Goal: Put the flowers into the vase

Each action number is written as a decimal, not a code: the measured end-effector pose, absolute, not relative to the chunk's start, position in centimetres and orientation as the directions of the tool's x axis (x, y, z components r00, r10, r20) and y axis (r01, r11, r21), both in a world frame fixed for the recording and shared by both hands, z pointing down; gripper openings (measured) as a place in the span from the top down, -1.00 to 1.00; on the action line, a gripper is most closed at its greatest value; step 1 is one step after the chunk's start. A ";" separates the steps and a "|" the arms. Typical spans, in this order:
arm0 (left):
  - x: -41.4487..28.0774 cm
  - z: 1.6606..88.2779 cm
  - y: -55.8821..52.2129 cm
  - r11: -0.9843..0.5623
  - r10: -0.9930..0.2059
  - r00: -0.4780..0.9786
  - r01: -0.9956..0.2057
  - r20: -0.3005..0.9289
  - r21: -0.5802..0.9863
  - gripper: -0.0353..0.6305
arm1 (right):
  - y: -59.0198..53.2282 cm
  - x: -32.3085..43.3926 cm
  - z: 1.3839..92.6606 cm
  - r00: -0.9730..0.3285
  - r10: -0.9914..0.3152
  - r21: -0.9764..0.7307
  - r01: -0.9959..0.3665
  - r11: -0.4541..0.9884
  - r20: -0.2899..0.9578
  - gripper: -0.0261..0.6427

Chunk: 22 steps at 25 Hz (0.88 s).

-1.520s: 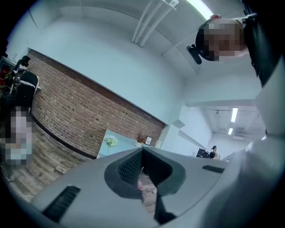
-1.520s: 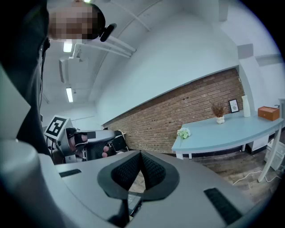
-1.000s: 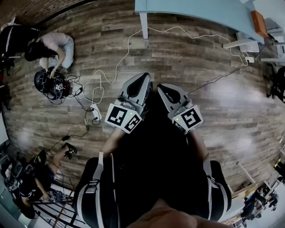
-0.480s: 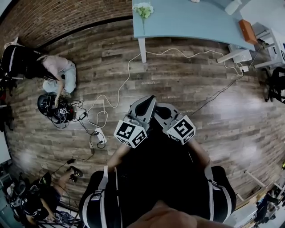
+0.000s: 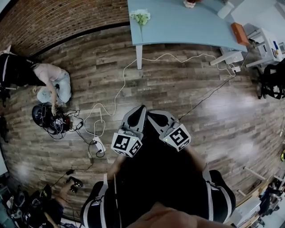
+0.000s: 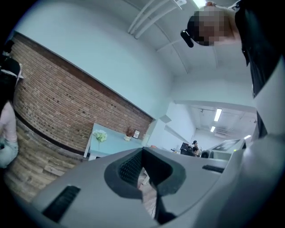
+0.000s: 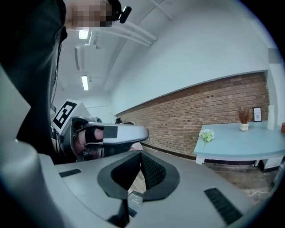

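Approach step: left gripper (image 5: pixel 139 109) and right gripper (image 5: pixel 152 114), both closed and empty, hang well short of the table (image 5: pixel 187 26); flowers (image 5: pixel 140 17) lie on its corner; next needs jaws opened around them.

Pale blue table (image 5: pixel 178 26) carries white flowers (image 5: pixel 141 17) near its corner, possibly 1 vase (image 5: pixel 190 3).
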<state>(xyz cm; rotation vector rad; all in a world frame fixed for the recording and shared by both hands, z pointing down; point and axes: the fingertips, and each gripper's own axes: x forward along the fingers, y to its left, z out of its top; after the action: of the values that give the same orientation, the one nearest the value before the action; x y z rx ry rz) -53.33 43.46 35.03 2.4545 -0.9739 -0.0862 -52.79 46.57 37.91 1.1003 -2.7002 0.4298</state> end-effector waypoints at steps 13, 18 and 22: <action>-56.0 34.9 38.2 -0.513 -0.757 0.644 -0.693 0.113 0.507 0.82 | 42.4 -48.0 39.2 -0.638 -0.704 -0.269 -0.770 0.578 0.314 0.87; -57.3 35.8 35.6 -0.450 -0.812 0.564 -0.769 0.151 0.454 0.82 | 38.9 -46.7 39.2 -0.663 -0.700 -0.274 -0.748 0.605 0.266 0.87; -55.3 36.1 32.7 -0.445 -0.813 0.556 -0.785 0.172 0.432 0.82 | 35.5 -43.9 39.3 -0.656 -0.718 -0.340 -0.746 0.572 0.233 0.87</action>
<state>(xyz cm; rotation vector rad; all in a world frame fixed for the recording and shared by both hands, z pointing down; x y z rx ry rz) -55.32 32.65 36.12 2.3283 -1.2888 -0.0832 -43.92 35.49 39.32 1.2702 -2.7237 0.6391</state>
